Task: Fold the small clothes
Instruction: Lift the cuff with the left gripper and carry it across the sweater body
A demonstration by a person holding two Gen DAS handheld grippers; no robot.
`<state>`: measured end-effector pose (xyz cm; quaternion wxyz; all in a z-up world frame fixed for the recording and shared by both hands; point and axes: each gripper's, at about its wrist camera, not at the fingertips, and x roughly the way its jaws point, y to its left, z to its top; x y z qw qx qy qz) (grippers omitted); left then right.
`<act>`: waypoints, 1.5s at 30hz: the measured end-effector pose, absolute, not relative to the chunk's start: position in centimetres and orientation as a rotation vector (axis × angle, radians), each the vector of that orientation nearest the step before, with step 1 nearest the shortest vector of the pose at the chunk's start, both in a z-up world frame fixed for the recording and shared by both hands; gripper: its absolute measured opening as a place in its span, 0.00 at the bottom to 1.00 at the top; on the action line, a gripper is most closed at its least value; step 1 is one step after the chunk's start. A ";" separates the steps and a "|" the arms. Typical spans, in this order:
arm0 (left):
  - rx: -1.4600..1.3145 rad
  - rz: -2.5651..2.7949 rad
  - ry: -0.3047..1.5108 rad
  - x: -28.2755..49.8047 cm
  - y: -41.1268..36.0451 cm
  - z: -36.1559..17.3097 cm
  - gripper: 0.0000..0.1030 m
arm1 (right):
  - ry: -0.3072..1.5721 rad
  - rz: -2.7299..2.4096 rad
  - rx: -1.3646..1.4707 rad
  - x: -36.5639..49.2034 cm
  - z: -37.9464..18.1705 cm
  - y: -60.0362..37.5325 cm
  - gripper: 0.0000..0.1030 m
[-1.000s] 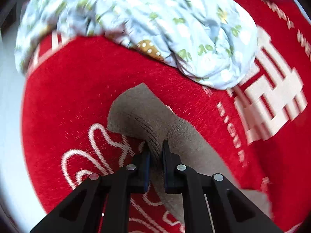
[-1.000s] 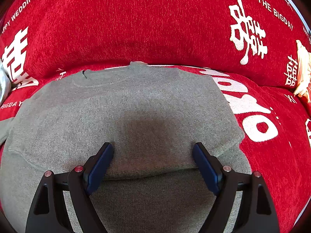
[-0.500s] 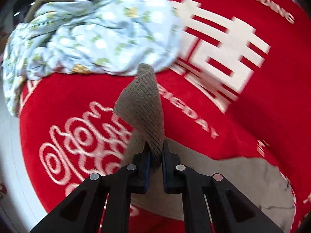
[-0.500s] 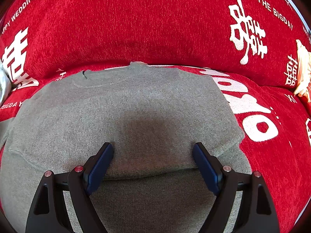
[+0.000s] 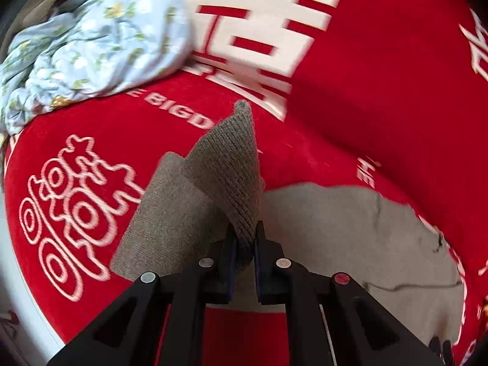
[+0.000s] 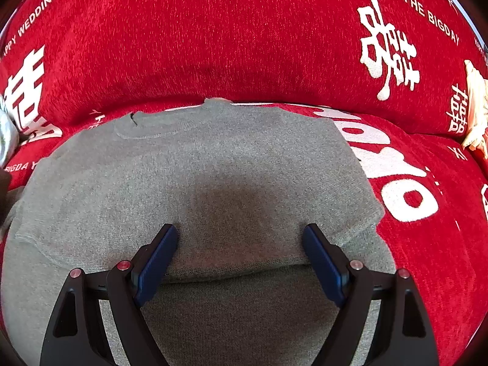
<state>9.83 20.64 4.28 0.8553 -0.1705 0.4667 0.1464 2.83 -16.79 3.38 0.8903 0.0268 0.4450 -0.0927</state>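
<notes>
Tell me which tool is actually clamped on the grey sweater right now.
The left tool: shut on the sweater's ribbed cuff, lifted off the red cover. The right tool stands wide open over the sweater body.

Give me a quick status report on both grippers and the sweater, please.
Left gripper shut on grey sleeve cuff, lifted. Right gripper open over the grey sweater, flat on red cover. Blue floral cloth lies clear.

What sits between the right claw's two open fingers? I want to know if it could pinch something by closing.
In the right wrist view, only the flat grey sweater on the red cover lies between the right claw fingers.
</notes>
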 end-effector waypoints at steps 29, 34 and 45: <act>-0.085 0.199 1.106 11.8 4.7 4.6 0.10 | 0.899 -0.120 0.127 2.3 3.4 -17.1 0.93; -0.063 0.177 1.103 11.9 3.3 5.0 0.10 | 0.887 -0.096 0.163 2.0 3.6 -17.6 0.94; -0.032 0.143 1.095 12.0 -0.1 5.8 0.10 | 0.946 -0.064 0.066 -1.1 4.0 -17.1 0.94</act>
